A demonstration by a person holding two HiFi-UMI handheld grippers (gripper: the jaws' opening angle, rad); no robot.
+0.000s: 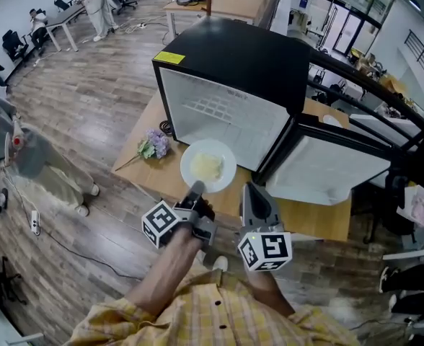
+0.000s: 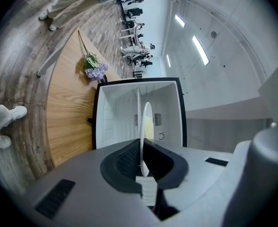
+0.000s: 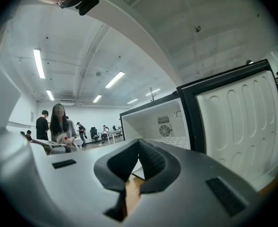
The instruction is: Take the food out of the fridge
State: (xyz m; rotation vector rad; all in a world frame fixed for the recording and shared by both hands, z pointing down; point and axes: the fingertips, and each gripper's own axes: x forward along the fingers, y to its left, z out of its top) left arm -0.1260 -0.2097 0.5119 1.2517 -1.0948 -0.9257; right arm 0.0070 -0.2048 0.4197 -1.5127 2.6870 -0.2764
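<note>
Step in hand, apparently: bringing the food clear of the fridge. Holds the white plate [image 1: 226, 166] of yellow food [image 1: 206, 167] just outside the open fridge [image 1: 233, 56], above the table [image 1: 306, 218] near its front edge. Pinches the plate's near rim in the left gripper [image 1: 195, 192], jaws clamped tight on it. Carries the right gripper [image 1: 257, 193] alongside, closed on nothing, near the swung-open door [image 1: 327, 168]. Next, probably: set the plate flat on bare wood by the front edge, away from the flowers [image 1: 154, 144] at the left edge, then let go. Calls for a level wrist so nothing slides off.
</note>
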